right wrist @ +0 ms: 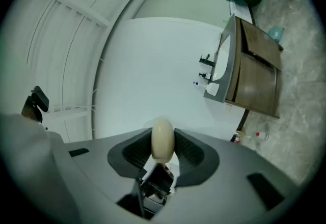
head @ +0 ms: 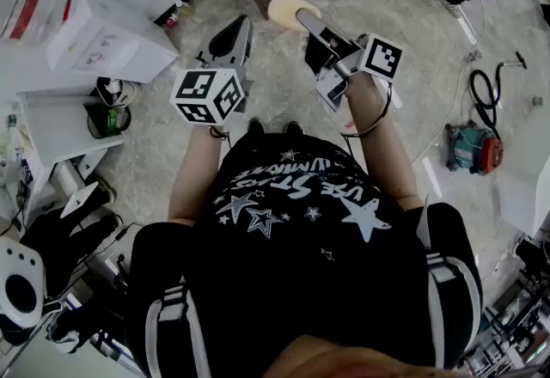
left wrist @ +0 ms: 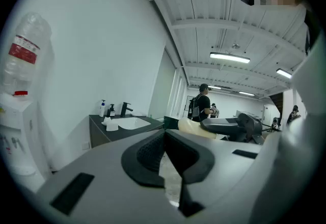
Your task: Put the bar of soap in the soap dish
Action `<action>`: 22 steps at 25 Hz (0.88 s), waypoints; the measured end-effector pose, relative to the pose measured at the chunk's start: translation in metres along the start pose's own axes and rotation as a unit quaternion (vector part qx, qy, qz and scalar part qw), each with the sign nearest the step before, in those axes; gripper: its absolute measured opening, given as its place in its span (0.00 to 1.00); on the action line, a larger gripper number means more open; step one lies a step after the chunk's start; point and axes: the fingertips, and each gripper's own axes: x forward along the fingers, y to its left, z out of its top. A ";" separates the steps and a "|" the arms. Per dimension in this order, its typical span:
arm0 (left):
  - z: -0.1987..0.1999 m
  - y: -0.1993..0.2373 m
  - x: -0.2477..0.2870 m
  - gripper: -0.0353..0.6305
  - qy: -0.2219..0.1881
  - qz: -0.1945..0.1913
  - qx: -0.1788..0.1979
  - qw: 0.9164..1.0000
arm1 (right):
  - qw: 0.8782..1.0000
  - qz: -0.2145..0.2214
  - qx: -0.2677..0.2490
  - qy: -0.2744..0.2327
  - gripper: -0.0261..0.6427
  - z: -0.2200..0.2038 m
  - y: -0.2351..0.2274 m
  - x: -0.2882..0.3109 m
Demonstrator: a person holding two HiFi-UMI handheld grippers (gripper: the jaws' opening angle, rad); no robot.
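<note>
Right claw clamps soap bar, sink counter well apart.

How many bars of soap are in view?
1. The bar of soap is clamped between the right tool's jaws, held in the air. The left tool holds nothing. Others could sit unseen on the far sink counter.

Pale marbled floor carries a teal-and-red machine.

Head cam steep down, gripper views share sink
</note>
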 end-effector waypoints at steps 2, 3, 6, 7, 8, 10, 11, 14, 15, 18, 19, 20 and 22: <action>-0.001 0.001 0.000 0.07 0.000 0.004 0.000 1.000 | 1.000 -0.003 -0.004 0.003 0.23 0.001 -0.002 0.000; -0.001 0.002 0.000 0.07 0.000 0.006 0.000 1.000 | 1.000 -0.004 -0.006 0.005 0.24 0.001 -0.003 0.000; -0.003 0.002 0.000 0.07 -0.003 0.013 0.002 1.000 | 1.000 -0.009 -0.012 0.013 0.24 -0.001 -0.008 -0.003; -0.004 0.000 0.001 0.07 -0.004 0.015 0.004 1.000 | 1.000 -0.009 -0.015 0.017 0.24 0.000 -0.009 -0.005; -0.005 -0.003 0.003 0.07 -0.005 0.018 0.005 1.000 | 1.000 -0.008 -0.018 0.020 0.24 0.002 -0.010 -0.007; -0.006 -0.011 0.008 0.07 -0.005 0.025 0.007 1.000 | 0.999 -0.003 -0.023 0.027 0.24 0.008 -0.012 -0.013; -0.006 -0.016 0.010 0.07 -0.006 0.027 0.008 1.000 | 0.999 0.000 -0.023 0.030 0.24 0.011 -0.013 -0.016; -0.007 -0.029 0.016 0.07 -0.004 0.031 0.012 0.999 | 0.999 0.008 -0.021 0.032 0.24 0.020 -0.014 -0.024; -0.008 -0.029 0.017 0.07 -0.004 0.032 0.012 0.999 | 0.999 0.009 -0.020 0.032 0.24 0.021 -0.014 -0.023; -0.007 -0.015 0.012 0.07 -0.004 0.039 0.009 0.999 | 0.999 0.008 -0.019 0.033 0.24 0.017 -0.015 -0.013; -0.007 -0.011 0.012 0.07 -0.004 0.041 0.007 0.999 | 0.999 0.008 -0.019 0.033 0.24 0.017 -0.016 -0.012; -0.008 -0.009 0.014 0.07 -0.005 0.043 0.006 0.999 | 0.999 0.007 -0.018 0.032 0.23 0.020 -0.019 -0.013; -0.009 -0.010 0.024 0.07 -0.004 0.043 0.006 0.999 | 0.999 0.006 -0.017 0.030 0.24 0.030 -0.026 -0.018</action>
